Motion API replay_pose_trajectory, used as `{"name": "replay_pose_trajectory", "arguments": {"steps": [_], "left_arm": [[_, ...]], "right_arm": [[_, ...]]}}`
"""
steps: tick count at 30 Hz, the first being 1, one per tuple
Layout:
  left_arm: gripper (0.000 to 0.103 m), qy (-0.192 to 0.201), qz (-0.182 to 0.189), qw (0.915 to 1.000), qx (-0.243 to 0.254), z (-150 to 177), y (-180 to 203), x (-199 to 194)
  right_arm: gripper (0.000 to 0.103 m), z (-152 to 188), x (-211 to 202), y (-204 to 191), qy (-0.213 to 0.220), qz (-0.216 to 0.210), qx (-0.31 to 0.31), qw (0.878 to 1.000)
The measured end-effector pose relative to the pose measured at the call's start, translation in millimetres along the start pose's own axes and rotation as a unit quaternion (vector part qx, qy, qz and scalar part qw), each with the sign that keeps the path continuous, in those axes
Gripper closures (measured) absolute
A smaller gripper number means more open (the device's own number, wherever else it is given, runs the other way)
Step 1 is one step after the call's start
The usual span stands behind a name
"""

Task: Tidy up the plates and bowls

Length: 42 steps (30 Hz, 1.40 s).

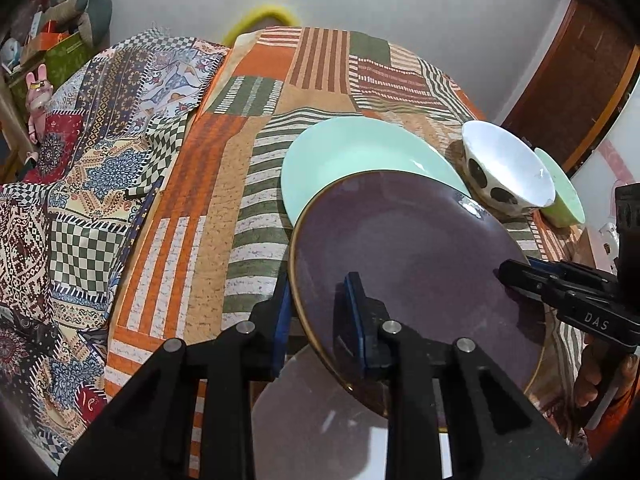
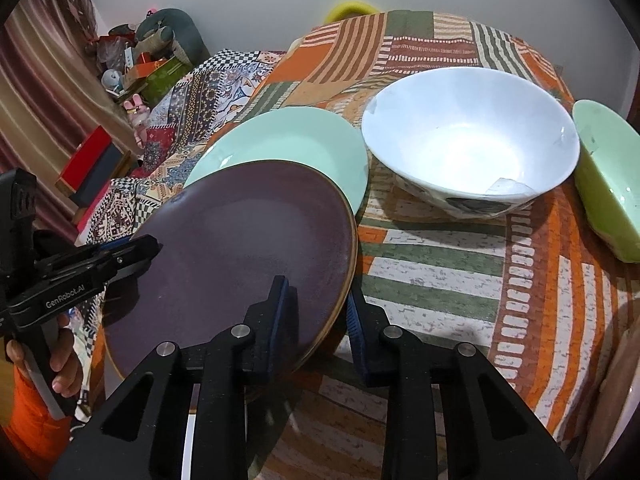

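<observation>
Both tongs, left (image 1: 320,312) and right (image 2: 318,312), pinch opposite rims of the purple plate (image 1: 416,264), its far edge over the mint plate (image 1: 360,152).

Soft indoor light, fisheye-warped edges

Surface: table (image 2: 460,280) under a striped patchwork cloth (image 1: 224,208)
On it: mint plate (image 2: 288,136), white bowl (image 2: 472,148), green bowl (image 2: 612,188)
Beside it: patterned cloth (image 1: 88,200)
</observation>
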<state>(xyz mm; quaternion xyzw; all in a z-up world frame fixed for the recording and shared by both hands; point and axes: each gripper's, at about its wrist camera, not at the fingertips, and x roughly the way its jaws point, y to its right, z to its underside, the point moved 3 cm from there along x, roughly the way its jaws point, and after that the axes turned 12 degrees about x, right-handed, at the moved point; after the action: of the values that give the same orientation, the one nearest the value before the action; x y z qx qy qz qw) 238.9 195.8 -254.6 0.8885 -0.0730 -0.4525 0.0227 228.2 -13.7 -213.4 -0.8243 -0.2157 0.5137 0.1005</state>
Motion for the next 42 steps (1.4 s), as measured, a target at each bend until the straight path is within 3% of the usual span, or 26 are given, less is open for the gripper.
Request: {"name": "replay_pose_trajectory", "arguments": {"steps": [28, 42], "left_arm": [[0.077, 0.046, -0.007, 0.9988, 0.012, 12, 58, -85], [0.077, 0.043, 0.001, 0.9985, 0.033, 26, 109, -103]], "right_arm": [[0.079, 24, -74, 5, 0.047, -0.021, -0.004, 0.999], [0.079, 50, -109, 28, 0.064, -0.021, 0.0, 0.998]]}}
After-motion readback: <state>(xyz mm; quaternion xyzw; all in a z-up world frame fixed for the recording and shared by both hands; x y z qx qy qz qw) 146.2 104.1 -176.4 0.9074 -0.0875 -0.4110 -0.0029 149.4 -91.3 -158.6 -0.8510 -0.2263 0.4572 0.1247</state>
